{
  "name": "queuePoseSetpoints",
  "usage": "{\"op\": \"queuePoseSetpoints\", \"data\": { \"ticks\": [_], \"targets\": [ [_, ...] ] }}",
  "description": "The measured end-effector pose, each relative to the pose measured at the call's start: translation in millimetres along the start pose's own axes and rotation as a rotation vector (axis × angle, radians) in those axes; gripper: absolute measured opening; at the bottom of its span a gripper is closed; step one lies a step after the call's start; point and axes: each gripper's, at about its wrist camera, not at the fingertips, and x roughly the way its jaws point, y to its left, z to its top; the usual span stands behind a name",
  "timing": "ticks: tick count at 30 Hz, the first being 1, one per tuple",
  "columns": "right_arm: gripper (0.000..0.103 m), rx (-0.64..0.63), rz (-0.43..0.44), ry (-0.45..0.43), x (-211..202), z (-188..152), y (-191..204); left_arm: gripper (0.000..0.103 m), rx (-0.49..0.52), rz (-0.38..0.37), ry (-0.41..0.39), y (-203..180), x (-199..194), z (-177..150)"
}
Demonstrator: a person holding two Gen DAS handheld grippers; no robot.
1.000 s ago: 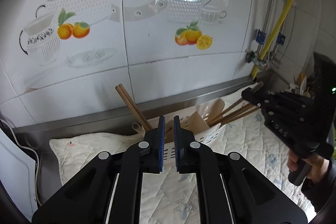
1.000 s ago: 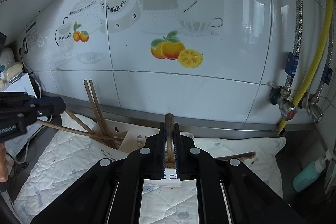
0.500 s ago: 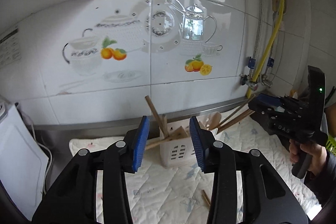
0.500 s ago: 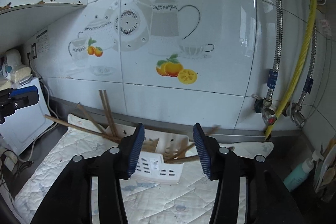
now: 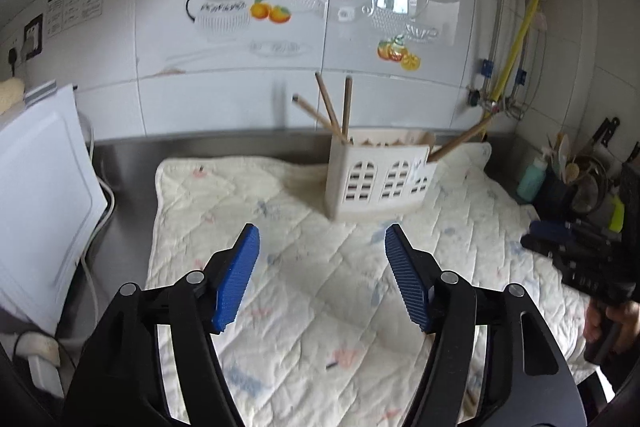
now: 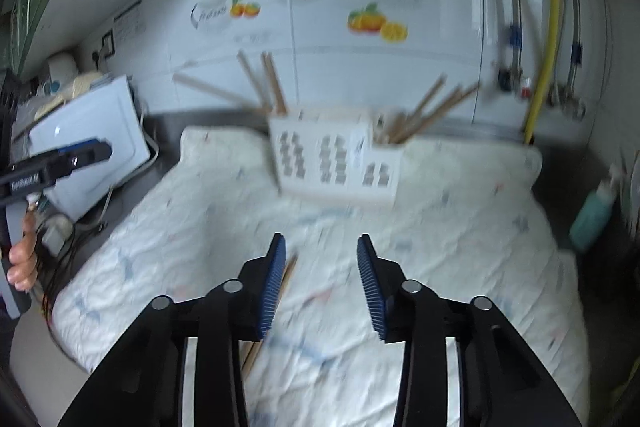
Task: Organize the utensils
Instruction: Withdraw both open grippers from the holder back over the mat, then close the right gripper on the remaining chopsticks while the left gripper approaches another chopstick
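While both grippers hang above the quilted mat [image 5: 288,211], neither has hold of anything. Left gripper [image 5: 322,279]: blue pads [image 5: 236,279] spread wide, only mat showing between them. Right gripper [image 6: 320,283]: pads [image 6: 272,287] parted, somewhat narrower gap, also only mat between them.

White utensil caddy [image 5: 380,179] stands on the mat near its far edge, at about 1 o'clock from the left gripper and well apart from it. Arched cut-out windows on its front face. Wooden chopsticks [image 5: 338,107] stick up out of its left compartment, fanned toward 11 and 12 o'clock; one more wooden stick [image 5: 460,143] leans out of the right end toward 2 o'clock. In the right wrist view the same caddy [image 6: 336,163] sits at roughly 12 o'clock from the right gripper (frame heavily motion-blurred, so stick count cannot be told).

One loose wooden chopstick [image 6: 286,279] lies flat on the mat, just beside the right gripper's left pad, running toward 7 o'clock under the gripper body. Contact cannot be told.

Surroundings: white appliance [image 5: 44,211] at 9 o'clock off the mat; teal bottle [image 6: 592,215] at 3 o'clock in the right wrist view; yellow hose [image 5: 520,35] on the tiled wall at 2 o'clock.
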Motion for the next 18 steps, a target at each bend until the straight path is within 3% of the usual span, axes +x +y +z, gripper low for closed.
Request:
{"op": "queuePoseSetpoints", "data": {
  "ticks": [8, 11, 18],
  "targets": [
    [0.018, 0.119, 0.059, 0.167, 21.6, -89.2, 31.0, 0.081, -0.045, 0.048, 0.024, 2.2, -3.1, -51.7],
    [0.014, 0.175, 0.096, 0.194, 28.9, -104.1, 38.2, 0.086, -0.053, 0.064, 0.03, 2.2, -3.4, -63.4],
    [0.008, 0.206, 0.091, 0.227, 42.1, -113.0, 47.3, 0.096, -0.057, 0.11, 0.025, 6.4, -6.0, -79.2]
  ]
}}
